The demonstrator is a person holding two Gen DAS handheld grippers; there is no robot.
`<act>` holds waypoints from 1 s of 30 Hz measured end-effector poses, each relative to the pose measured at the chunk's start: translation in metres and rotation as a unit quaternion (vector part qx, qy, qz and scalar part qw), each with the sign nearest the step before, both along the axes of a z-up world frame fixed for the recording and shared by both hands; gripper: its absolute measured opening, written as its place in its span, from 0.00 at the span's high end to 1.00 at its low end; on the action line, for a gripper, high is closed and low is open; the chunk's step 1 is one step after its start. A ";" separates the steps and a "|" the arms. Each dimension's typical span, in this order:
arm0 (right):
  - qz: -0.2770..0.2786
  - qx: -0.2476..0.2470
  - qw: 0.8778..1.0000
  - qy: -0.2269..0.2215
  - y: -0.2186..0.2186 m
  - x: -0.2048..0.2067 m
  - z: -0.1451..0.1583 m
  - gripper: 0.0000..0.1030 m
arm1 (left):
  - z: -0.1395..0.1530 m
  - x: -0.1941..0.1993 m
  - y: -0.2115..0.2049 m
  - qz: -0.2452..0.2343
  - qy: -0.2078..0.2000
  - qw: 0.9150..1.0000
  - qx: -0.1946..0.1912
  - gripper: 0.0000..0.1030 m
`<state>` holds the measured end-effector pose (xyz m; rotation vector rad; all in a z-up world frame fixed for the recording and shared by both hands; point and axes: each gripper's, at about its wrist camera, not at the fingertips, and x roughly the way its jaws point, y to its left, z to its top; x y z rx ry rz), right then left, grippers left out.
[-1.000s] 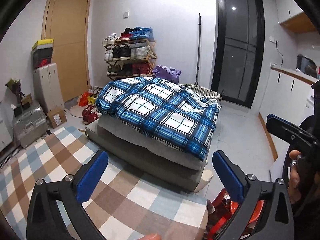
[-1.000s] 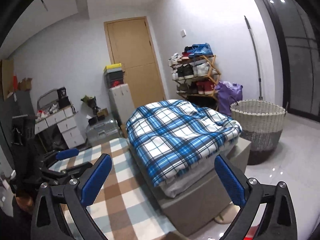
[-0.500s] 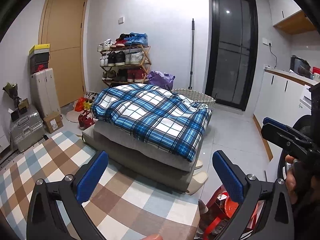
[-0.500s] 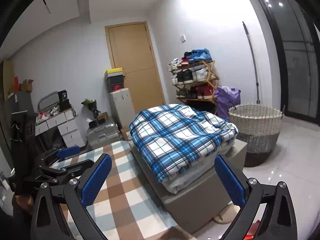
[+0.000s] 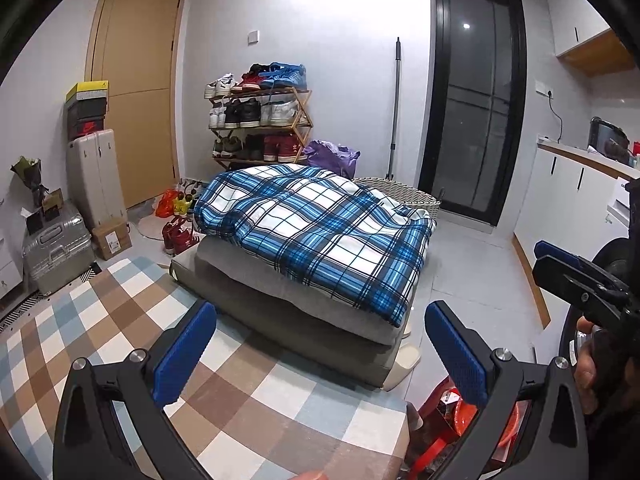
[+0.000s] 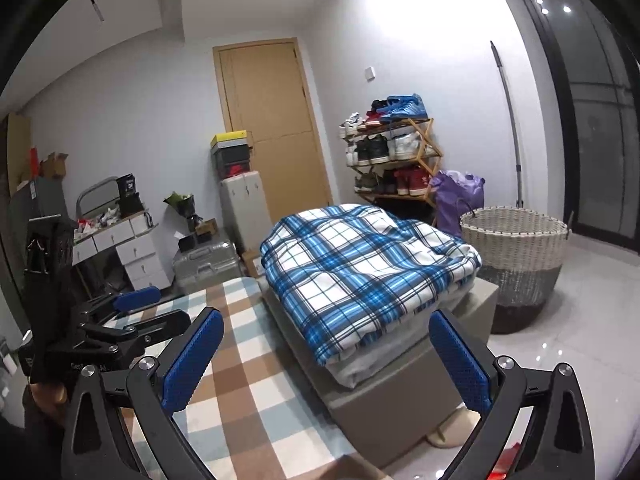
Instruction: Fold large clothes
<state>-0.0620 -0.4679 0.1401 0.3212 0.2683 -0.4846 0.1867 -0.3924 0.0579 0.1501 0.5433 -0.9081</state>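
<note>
In the left wrist view, the left gripper [image 5: 320,344] is held above a checked rug [image 5: 100,344], its blue pads spread wide apart with nothing between them. Ahead of it, a blue-and-white plaid quilt [image 5: 316,232] lies folded into a thick slab on top of a grey pad [image 5: 280,284], which sits on a low grey cushion block [image 5: 304,332]. The quilt's long axis runs from the near right, where one edge droops over the block's corner, toward the far left, pointing at the shoe rack [image 5: 260,120] against the wall. A woven basket [image 5: 404,196] stands just behind the quilt. At the right edge the right gripper [image 5: 568,264] shows, held in a hand [image 5: 588,356].

In the right wrist view, the right gripper [image 6: 326,356] also has its jaws wide apart and empty. The plaid quilt [image 6: 360,268] lies ahead on the block, its long axis running away toward the wooden door [image 6: 276,120], its near edge hanging over the pad. The basket [image 6: 520,256] stands to the right, beside the block. The left gripper [image 6: 132,312] appears at the lower left, over the rug [image 6: 240,360].
</note>
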 end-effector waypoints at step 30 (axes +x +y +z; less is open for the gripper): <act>0.007 -0.015 1.000 0.014 0.009 0.016 0.003 0.00 | -0.005 0.011 0.009 -0.003 0.005 1.000 0.011 0.01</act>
